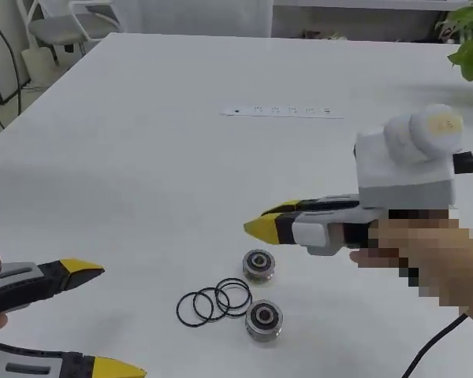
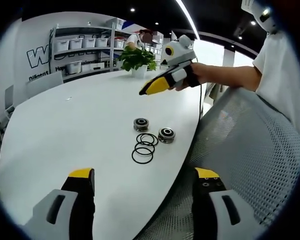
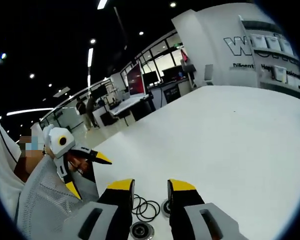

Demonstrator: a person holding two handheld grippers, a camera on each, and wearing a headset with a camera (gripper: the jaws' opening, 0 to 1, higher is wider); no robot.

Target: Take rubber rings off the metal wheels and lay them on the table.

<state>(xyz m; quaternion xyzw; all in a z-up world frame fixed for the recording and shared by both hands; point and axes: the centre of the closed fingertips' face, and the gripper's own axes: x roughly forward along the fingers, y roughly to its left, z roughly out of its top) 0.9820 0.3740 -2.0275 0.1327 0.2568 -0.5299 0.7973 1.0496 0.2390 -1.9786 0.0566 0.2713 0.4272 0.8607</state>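
Now right tool (image 1: 256, 227) hovers level above wheel (image 1: 258, 264).

Bright, even light from ceiling lamps (image 3: 92, 41) floods the white table (image 1: 150, 157), leaving only faint, soft shadows under the wheels (image 1: 258, 264) just below the right claw (image 1: 262, 224). The head view is slightly soft. Both gripper views bend strongly toward their edges, and lamps glare against dark ceilings.

Two small round metal wheels (image 1: 258, 264) lie flat on the white desk (image 1: 142, 173) (shiny rims, dark middles). A few thin black rubber rings (image 1: 215, 302) lie overlapping just beside them.
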